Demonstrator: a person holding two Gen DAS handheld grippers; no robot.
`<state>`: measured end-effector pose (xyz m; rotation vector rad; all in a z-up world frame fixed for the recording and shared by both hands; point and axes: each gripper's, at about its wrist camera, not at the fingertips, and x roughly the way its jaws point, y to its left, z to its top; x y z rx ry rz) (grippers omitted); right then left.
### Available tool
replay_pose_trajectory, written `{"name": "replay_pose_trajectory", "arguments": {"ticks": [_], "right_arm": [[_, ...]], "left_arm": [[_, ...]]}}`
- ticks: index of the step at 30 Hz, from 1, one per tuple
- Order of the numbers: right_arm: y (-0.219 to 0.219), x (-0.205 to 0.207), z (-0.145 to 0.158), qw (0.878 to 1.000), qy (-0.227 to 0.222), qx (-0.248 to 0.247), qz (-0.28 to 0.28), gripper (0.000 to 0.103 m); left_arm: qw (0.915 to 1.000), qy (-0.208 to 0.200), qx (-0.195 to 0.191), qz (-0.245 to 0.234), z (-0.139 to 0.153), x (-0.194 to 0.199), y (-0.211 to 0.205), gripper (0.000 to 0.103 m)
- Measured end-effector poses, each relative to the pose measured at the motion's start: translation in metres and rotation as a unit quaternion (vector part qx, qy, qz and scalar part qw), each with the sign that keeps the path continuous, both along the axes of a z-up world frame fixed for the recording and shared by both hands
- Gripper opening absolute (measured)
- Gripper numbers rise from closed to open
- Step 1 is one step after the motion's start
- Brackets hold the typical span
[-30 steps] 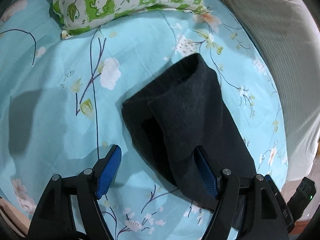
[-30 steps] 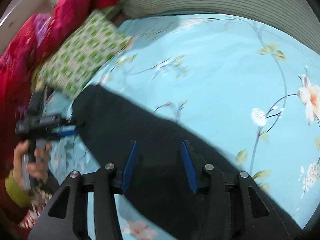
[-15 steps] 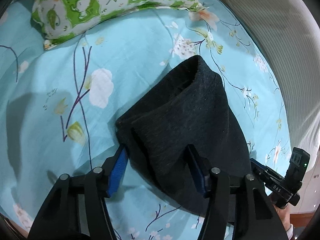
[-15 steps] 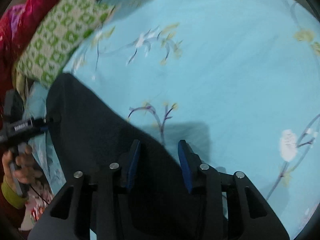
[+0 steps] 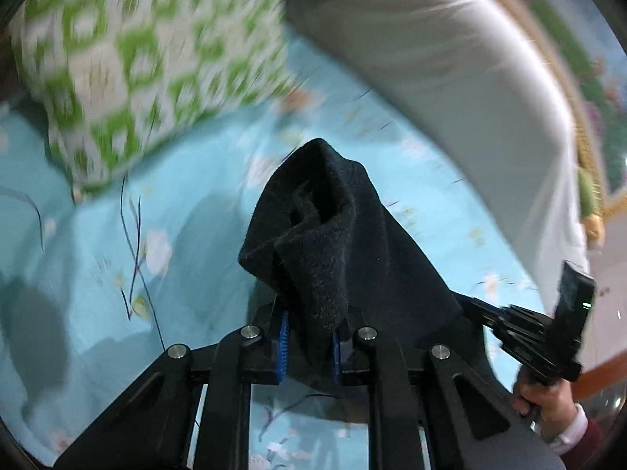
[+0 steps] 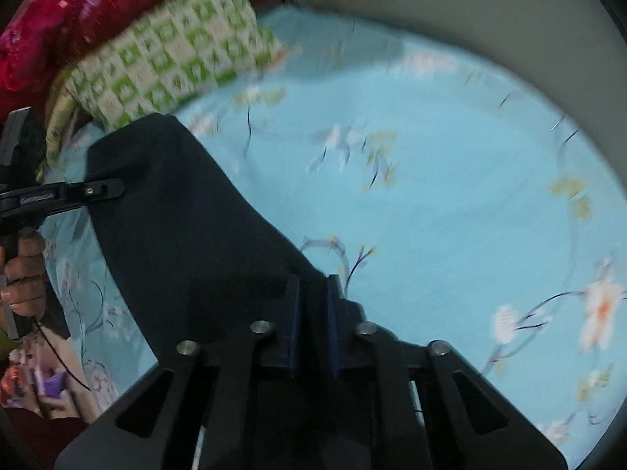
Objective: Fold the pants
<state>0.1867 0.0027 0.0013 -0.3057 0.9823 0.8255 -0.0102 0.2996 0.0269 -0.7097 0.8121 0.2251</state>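
Note:
Dark black pants (image 5: 337, 235) lie on a light-blue flowered bed sheet (image 5: 196, 203). My left gripper (image 5: 309, 313) has its jaws closing, and its blue pads pinch a bunched edge of the pants that stands up off the sheet. In the right wrist view the pants (image 6: 188, 235) stretch from the lower middle toward the upper left. My right gripper (image 6: 312, 280) is shut on their near edge, with dark fabric between the pads. The left gripper (image 6: 78, 192) shows at the pants' far left end, and the right gripper (image 5: 521, 337) shows at the lower right, each held by a hand.
A green-and-white checked pillow (image 5: 137, 58) lies at the head of the bed. A grey cushion (image 5: 450, 70) runs along the far right side. A red blanket (image 6: 58, 11) is piled behind the pillow (image 6: 168, 62). Open sheet (image 6: 431, 196) spreads right of the pants.
Both grippers went from open astride the pants to closed on the fabric. The left one has risen, pulling its pinched edge up off the sheet.

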Motion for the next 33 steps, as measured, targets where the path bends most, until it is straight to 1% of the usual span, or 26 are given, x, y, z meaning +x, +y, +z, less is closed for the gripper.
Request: {"name": "replay_pose_trajectory", "arguments": {"ticks": [1,2,3,5,9,12,15,19,21,22,23,25,26,27,28,29,30,31,33], "right_arm": [[-0.004,-0.002,0.006,1.000,-0.016,0.001,-0.005,0.008],[-0.008,-0.004,0.011,0.999,-0.030,0.003,-0.011,0.008],[-0.010,-0.004,0.013,0.999,-0.035,0.006,-0.016,0.008],[-0.011,0.000,0.008,0.999,-0.032,0.011,-0.027,0.008],[0.009,0.007,-0.006,0.999,-0.030,0.000,-0.036,0.008],[0.025,0.009,-0.015,0.999,-0.035,-0.009,-0.041,0.008],[0.030,0.011,-0.026,0.998,-0.040,-0.027,-0.044,0.008],[0.034,0.017,-0.044,0.996,-0.037,-0.048,-0.059,0.008],[0.035,0.022,-0.051,0.996,-0.025,-0.051,-0.070,0.009],[0.035,0.023,-0.055,0.996,-0.016,-0.055,-0.075,0.009],[0.036,0.022,-0.054,0.995,-0.020,-0.057,-0.080,0.011],[0.033,0.018,-0.048,0.994,-0.027,-0.053,-0.089,0.013],[0.029,0.016,-0.044,0.994,-0.026,-0.046,-0.094,0.019],[0.023,0.014,-0.039,0.993,-0.025,-0.043,-0.103,0.027],[0.019,0.013,-0.037,0.993,-0.023,-0.039,-0.108,0.030],[0.008,0.009,-0.032,0.993,-0.018,-0.027,-0.117,0.032],[0.003,0.007,-0.029,0.992,-0.015,-0.021,-0.123,0.035],[-0.008,0.004,-0.025,0.991,-0.009,-0.013,-0.133,0.038],[-0.032,-0.006,-0.018,0.988,0.006,0.015,-0.152,0.048]], "left_arm": [[0.9999,-0.012,0.005,-0.005,0.007,-0.002,-0.002,0.015],[0.9997,-0.018,0.009,-0.012,0.011,-0.003,-0.003,0.015],[0.9996,-0.017,0.015,-0.016,0.012,-0.002,-0.003,0.015],[0.9990,-0.002,0.037,-0.024,0.007,0.004,-0.004,0.015],[0.9962,0.026,0.077,-0.032,-0.010,0.018,-0.001,0.015],[0.9926,0.051,0.101,-0.042,-0.029,0.029,0.008,0.016],[0.9840,0.082,0.145,-0.063,-0.048,0.041,0.005,0.016],[0.9659,0.123,0.210,-0.087,-0.074,0.054,-0.004,0.018],[0.9576,0.136,0.237,-0.093,-0.081,0.057,-0.009,0.020],[0.9549,0.138,0.246,-0.093,-0.081,0.057,-0.012,0.024],[0.9517,0.144,0.255,-0.092,-0.080,0.058,-0.014,0.025],[0.9488,0.152,0.263,-0.087,-0.075,0.059,-0.014,0.032],[0.9480,0.154,0.266,-0.082,-0.070,0.057,-0.014,0.034],[0.9463,0.157,0.272,-0.076,-0.066,0.055,-0.014,0.040],[0.9437,0.161,0.281,-0.065,-0.060,0.051,-0.014,0.046],[0.9426,0.162,0.286,-0.056,-0.055,0.048,-0.014,0.047],[0.9429,0.162,0.287,-0.047,-0.049,0.045,-0.012,0.050],[0.9467,0.156,0.279,-0.041,-0.041,0.039,-0.011,0.050],[0.9524,0.145,0.266,-0.034,-0.031,0.034,-0.011,0.049]]}}
